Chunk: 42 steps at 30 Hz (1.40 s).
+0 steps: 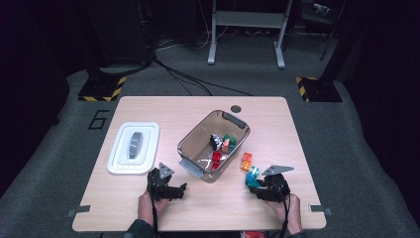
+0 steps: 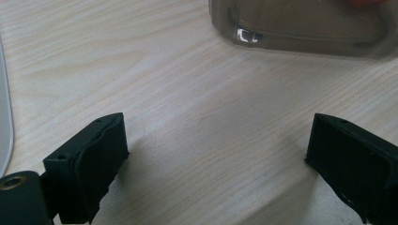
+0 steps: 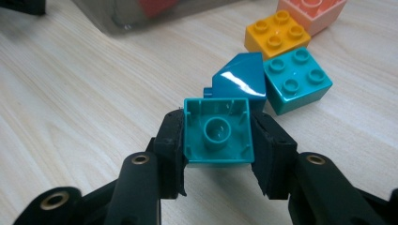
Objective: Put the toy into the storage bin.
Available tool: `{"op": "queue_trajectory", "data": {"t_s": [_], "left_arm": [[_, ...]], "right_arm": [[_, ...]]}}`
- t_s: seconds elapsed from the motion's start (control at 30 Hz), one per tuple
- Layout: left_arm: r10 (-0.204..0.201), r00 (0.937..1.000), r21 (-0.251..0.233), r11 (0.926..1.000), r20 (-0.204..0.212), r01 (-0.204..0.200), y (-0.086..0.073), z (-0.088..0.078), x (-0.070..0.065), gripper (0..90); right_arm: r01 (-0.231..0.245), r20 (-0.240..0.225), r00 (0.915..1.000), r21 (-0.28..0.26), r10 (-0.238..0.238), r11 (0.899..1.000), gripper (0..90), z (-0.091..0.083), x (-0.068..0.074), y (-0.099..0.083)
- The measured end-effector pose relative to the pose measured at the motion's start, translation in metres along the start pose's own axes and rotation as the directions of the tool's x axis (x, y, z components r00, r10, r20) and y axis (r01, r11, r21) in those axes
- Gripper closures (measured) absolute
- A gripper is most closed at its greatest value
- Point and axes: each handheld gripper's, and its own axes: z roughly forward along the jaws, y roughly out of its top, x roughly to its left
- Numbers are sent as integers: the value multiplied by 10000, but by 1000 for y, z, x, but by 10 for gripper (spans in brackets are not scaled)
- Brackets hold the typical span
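My right gripper [image 3: 217, 154] clamps its fingers on a teal block [image 3: 218, 132], held at six o'clock of the other blocks [image 3: 277, 33] on the table [image 3: 80, 103]. My left gripper [image 2: 216, 154] has its fingers spread, holding nothing, at seven o'clock of the bin [image 2: 300, 28].

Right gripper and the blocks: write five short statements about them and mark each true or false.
1. The right gripper is shut on a teal block. True.
2. The left gripper holds a red block. False: its jaws stand open over bare table.
3. An orange block lies on the table outside the bin. True.
4. The bin is empty. False: it holds several blocks.
5. The lid sits on the bin. False: it lies on the table to the bin's left.
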Motion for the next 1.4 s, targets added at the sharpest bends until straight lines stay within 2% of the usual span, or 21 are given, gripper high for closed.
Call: {"op": "queue_trajectory", "data": {"t_s": [0.5,0.57,0.67,0.7,1.4], "left_arm": [[-76,10000,-15,10000,13,76,0,0,-1,54],[-200,9998,-115,9997,-3,200,0,1,-1,54],[-188,9998,-105,9998,-1,188,0,1,-1,54],[-64,10000,-5,10000,15,64,0,0,0,54],[-72,10000,-11,10000,13,72,0,0,0,54]], "right_arm": [[37,102,9999,-360,-33,9993,586,-14,-10,24],[70,136,9999,-449,-63,9990,586,-15,-12,29],[70,140,9999,-581,-62,9983,586,-17,-16,36],[22,169,9999,-590,-12,9983,586,-18,-16,37],[73,395,9992,-1282,-22,9917,586,-40,-31,86]]}}
